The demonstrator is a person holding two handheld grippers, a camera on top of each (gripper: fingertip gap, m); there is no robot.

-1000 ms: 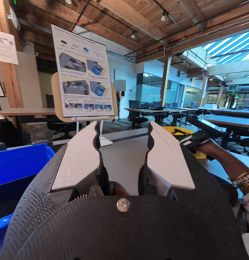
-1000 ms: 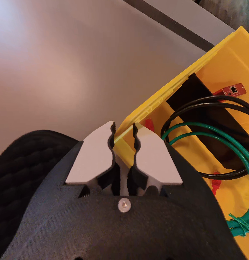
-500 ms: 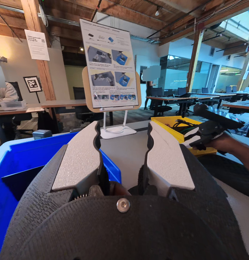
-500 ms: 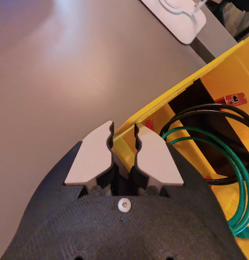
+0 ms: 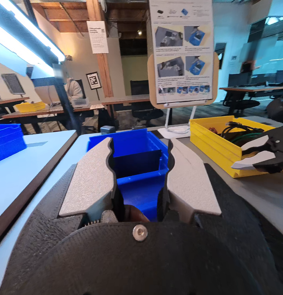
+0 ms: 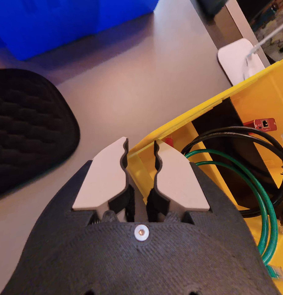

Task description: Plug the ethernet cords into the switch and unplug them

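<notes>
Left to right, as I see it from my station: blue bin [image 5: 137, 159] on the grey table [image 5: 257, 191], black divider inside; my left gripper [image 5: 140, 142] above its near end, jaws wide, nothing between them; white-based sign stand [image 5: 183, 63] behind; yellow bin [image 5: 217, 148] to the right, holding coiled black cord [image 6: 233, 132], green cord [image 6: 243, 175] and a small red switch [image 6: 263, 124], all unplugged; my right gripper [image 6: 140, 141] at that bin's near corner, jaws narrow, straddling the yellow wall; grip contact I cannot tell.
</notes>
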